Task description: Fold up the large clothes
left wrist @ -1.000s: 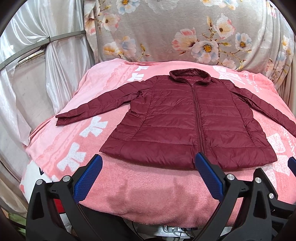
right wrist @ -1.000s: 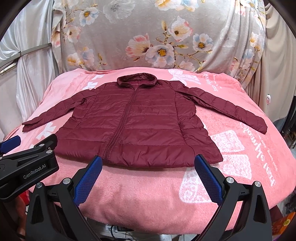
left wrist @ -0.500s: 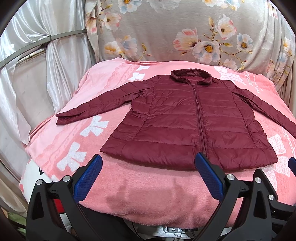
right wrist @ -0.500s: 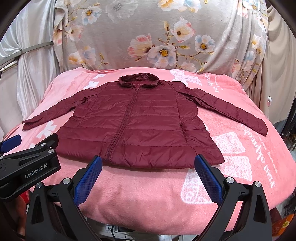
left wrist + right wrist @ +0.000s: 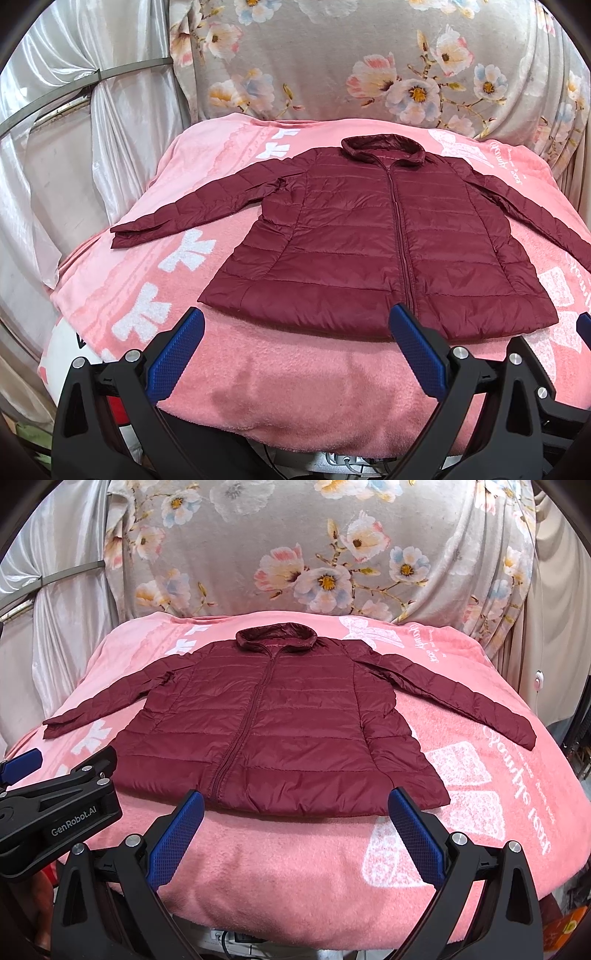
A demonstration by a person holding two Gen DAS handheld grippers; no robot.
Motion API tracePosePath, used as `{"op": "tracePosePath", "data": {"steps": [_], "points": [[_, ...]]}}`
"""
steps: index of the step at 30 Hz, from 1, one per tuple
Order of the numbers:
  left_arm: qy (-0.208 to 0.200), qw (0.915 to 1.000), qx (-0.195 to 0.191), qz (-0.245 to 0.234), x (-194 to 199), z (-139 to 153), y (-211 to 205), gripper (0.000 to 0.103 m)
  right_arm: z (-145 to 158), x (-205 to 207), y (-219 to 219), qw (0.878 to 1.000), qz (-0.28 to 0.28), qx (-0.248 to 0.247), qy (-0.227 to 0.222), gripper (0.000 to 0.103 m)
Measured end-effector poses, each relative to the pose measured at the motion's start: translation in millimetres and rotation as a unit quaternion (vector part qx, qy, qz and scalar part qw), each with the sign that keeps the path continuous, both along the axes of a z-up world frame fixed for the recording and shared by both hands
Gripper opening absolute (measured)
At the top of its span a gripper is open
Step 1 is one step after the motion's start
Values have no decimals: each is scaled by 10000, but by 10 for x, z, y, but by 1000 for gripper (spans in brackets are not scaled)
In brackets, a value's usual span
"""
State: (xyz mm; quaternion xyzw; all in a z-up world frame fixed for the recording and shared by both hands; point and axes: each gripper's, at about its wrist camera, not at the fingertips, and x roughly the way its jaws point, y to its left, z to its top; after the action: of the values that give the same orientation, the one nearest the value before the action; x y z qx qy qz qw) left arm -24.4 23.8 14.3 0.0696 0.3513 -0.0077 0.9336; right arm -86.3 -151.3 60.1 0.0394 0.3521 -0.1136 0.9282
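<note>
A dark red quilted jacket (image 5: 388, 236) lies flat, front up and zipped, on a pink blanket (image 5: 280, 384), with both sleeves spread out and the collar at the far side. It also shows in the right wrist view (image 5: 280, 723). My left gripper (image 5: 295, 350) is open and empty, just short of the jacket's hem near the left half. My right gripper (image 5: 295, 830) is open and empty, just short of the hem near the right half. The left gripper's body (image 5: 55, 812) shows at the left of the right wrist view.
The pink blanket (image 5: 480, 812) covers a raised surface whose near edge drops off below the grippers. A floral cloth (image 5: 369, 55) hangs behind it. Silvery curtains (image 5: 74, 129) stand at the left. Cables and clutter lie under the near edge.
Both grippers have crept slightly forward toward the jacket's hem. The jacket has not moved and both grippers stay open.
</note>
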Motion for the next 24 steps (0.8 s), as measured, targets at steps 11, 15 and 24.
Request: {"op": "tracePosePath", "data": {"steps": [11, 15, 24], "points": [[93, 10000, 13, 18, 135, -89, -83, 98, -82, 123, -80, 9999, -25, 43, 103, 98], [123, 9999, -2, 20, 191, -123, -111, 98, -116, 168, -98, 9999, -35, 48, 132, 98], [116, 9999, -31, -3, 339, -177, -202, 98, -173, 339, -147, 9999, 19, 57, 161, 98]]}}
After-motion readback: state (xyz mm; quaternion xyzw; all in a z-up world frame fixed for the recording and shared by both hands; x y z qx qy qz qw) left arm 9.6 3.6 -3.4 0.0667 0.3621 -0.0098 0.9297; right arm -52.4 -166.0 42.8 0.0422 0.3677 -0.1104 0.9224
